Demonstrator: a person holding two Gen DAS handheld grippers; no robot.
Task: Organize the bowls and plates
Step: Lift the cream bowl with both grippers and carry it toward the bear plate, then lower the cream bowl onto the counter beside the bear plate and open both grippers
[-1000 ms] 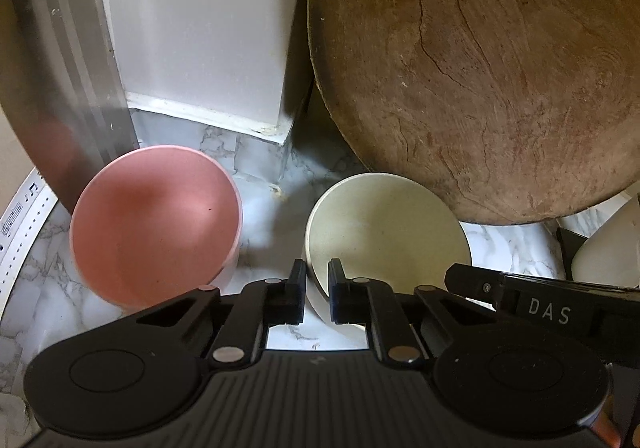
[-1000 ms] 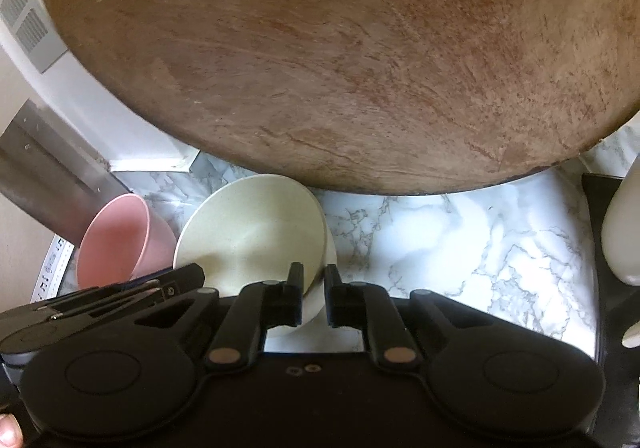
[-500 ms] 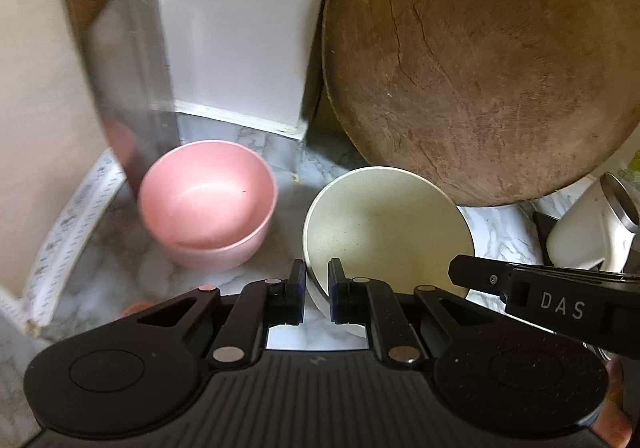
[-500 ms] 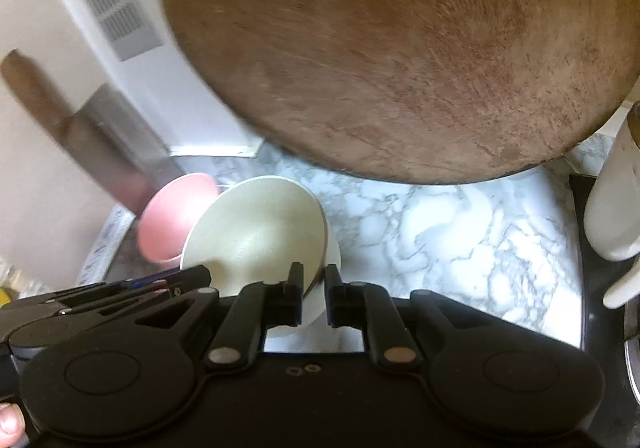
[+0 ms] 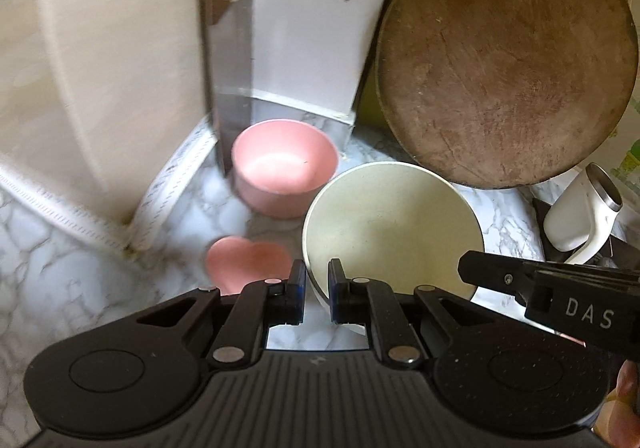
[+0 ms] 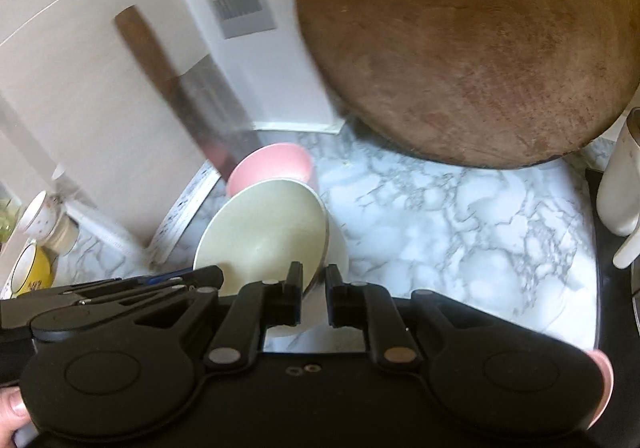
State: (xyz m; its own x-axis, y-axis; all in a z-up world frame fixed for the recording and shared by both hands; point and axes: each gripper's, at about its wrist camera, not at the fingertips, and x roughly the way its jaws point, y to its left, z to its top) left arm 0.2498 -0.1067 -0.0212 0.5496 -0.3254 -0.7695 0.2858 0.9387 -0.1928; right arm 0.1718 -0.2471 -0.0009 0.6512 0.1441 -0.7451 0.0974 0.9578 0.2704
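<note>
A cream bowl point(image 5: 392, 228) is held tilted above the marble counter; it also shows in the right wrist view point(image 6: 260, 236). My left gripper point(image 5: 317, 288) is shut on its near-left rim. My right gripper point(image 6: 313, 288) is shut on its right rim. A pink bowl point(image 5: 284, 164) stands upright on the counter behind it, by the wall corner, and shows in the right wrist view point(image 6: 276, 164) too. A pink heart-shaped dish point(image 5: 248, 262) lies on the counter just left of my left gripper.
A big round wooden board point(image 5: 504, 64) leans on the back wall at right. A cleaver point(image 6: 188, 100) leans against the left wall. A white appliance point(image 5: 580, 208) lies at right. Cups point(image 6: 36, 244) stand at far left. The marble counter point(image 6: 460, 224) spreads to the right.
Both grippers have pulled back and up with the cream bowl, so the pink bowl and board look farther away. The pink heart dish and the cups have come into view.
</note>
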